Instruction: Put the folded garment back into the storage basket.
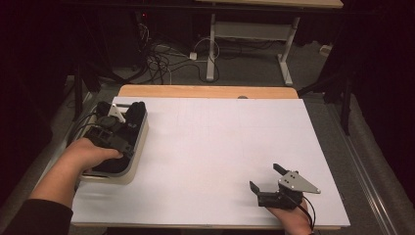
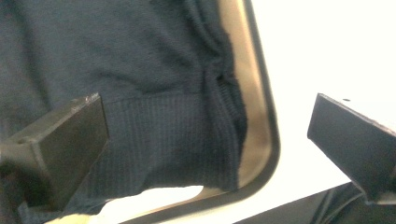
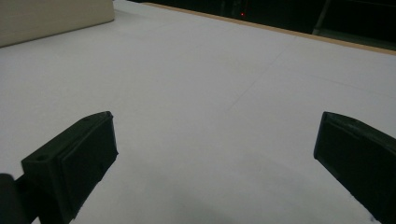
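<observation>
Hovering over one bin point(image 1: 139, 147) holding one dark garment point(image 2: 154, 84), left hand-held gripper point(image 1: 137, 108) gapes.

**A dim room around a bright tabletop**

A white rectangular sheet point(image 1: 220, 147) covers a pale wooden table point(image 1: 205, 91), whose bare far edge lies beyond both grippers. Grey carpeted floor point(image 1: 254, 73) spreads behind it. Farther off stands a second light wooden desk on white metal legs point(image 1: 211, 44), with a tangle of black and white cables point(image 1: 166, 58) on the floor to its left. The walls are lost in darkness; light falls mostly on the sheet.
</observation>
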`<state>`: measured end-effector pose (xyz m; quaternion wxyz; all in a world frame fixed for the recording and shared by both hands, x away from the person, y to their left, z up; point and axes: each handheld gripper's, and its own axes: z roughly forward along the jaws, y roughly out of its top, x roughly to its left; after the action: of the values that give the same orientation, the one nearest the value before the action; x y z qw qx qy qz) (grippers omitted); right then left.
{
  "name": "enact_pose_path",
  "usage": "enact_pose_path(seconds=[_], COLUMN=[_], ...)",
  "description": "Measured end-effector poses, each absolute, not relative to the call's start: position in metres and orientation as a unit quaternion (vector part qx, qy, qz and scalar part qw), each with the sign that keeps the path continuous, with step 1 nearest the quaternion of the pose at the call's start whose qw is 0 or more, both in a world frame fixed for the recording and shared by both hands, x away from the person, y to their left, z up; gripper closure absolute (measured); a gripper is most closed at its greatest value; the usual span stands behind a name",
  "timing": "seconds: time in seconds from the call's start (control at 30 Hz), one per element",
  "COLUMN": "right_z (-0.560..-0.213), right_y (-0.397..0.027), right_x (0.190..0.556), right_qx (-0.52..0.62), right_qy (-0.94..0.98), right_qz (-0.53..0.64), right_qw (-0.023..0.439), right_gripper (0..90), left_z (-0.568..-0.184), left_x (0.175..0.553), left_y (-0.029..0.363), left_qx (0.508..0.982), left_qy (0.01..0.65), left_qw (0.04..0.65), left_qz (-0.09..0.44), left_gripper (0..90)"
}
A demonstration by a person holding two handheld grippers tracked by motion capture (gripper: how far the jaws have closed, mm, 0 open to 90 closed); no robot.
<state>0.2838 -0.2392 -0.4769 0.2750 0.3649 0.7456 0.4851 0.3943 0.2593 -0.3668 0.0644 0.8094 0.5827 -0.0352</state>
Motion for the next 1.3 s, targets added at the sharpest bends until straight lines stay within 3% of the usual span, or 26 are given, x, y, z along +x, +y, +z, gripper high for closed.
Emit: enact_pose_path(seconds=[0.83, 1.3], right_z=[-0.477, -0.477], right_y=[-0.242, -0.243], right_x=[0.282, 0.281], right_qx=[0.37, 0.368], right_qy=[0.743, 0.744], right_qz=[0.485, 0.486], right_qw=[0.275, 0.274], right_gripper=[0.0, 0.0], left_z=[-0.361, -0.392], left_x=[0.399, 0.399], left_y=[0.173, 0.151], left_qx=[0.849, 0.864], left_qy=[0.519, 0.492], left_qw=[0.088, 0.102], left_qz=[-0.045, -0.045], left_gripper=[0.0, 0.0])
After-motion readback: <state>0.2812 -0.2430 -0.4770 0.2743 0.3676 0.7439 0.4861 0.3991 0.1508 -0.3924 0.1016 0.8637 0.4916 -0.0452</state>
